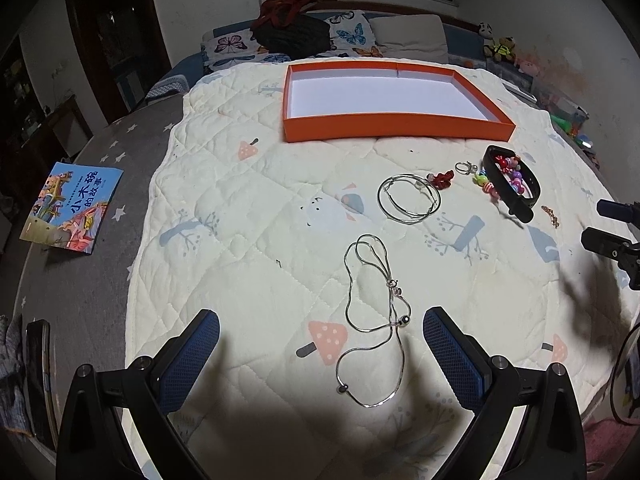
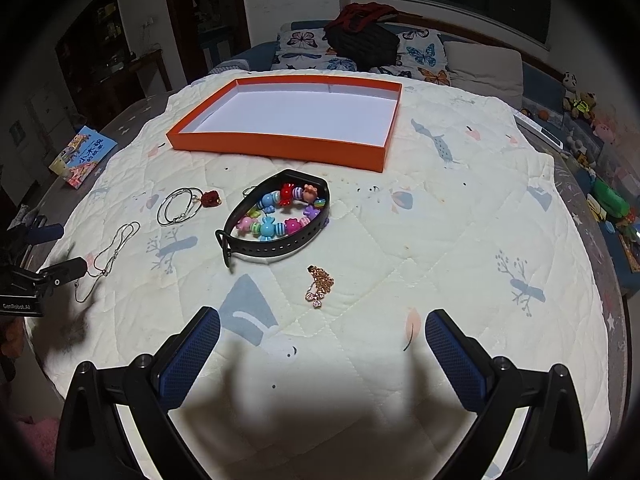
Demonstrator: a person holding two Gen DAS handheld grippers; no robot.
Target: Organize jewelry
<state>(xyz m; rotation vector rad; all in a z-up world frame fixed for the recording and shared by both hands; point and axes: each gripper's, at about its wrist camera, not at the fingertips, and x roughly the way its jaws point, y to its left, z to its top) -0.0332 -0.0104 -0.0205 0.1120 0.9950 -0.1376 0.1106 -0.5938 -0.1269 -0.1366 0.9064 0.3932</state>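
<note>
Both claws, left claw (image 1: 321, 344) and right claw (image 2: 322, 344), spread wide, empty, above the quilt (image 2: 440, 240).

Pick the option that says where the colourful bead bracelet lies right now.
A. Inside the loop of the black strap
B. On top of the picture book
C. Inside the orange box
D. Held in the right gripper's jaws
A: in the right wrist view the colourful bead bracelet sits on the quilt ringed by the black strap, while the orange box holds nothing.
</note>
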